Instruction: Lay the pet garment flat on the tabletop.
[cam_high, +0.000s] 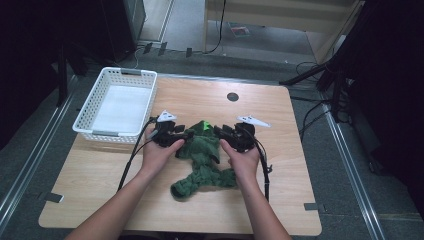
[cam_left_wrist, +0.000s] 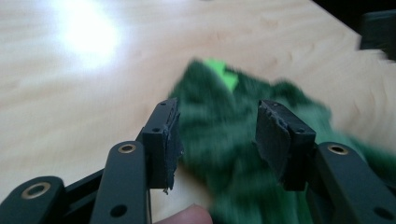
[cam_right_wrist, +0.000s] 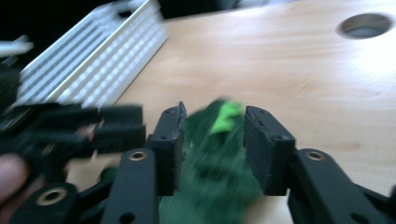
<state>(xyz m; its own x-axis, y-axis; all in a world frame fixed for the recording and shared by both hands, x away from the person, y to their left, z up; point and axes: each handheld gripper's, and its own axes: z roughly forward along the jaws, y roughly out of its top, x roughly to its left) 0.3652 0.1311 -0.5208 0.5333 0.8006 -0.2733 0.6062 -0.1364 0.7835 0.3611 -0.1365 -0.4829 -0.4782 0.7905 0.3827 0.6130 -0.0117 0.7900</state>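
Looking down from the high view, both hands are flanking a crumpled green garment (cam_high: 205, 160) at mid-table, left gripper (cam_high: 176, 135) and right gripper (cam_high: 222, 132) nosing at its far edge; white basket (cam_high: 118, 104) sitting far left. Riding the left gripper view, jaws are standing spread, cloth (cam_left_wrist: 224, 140) lying between, unpinched. Riding the right gripper view, jaws likewise spread around the bright green tag (cam_right_wrist: 225, 116). Risk: closing now is likely catching a thin fold that slips free, or the grippers bumping each other.

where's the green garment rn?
High view: the green garment lies crumpled mid-table between the left gripper and right gripper, right of the white basket.
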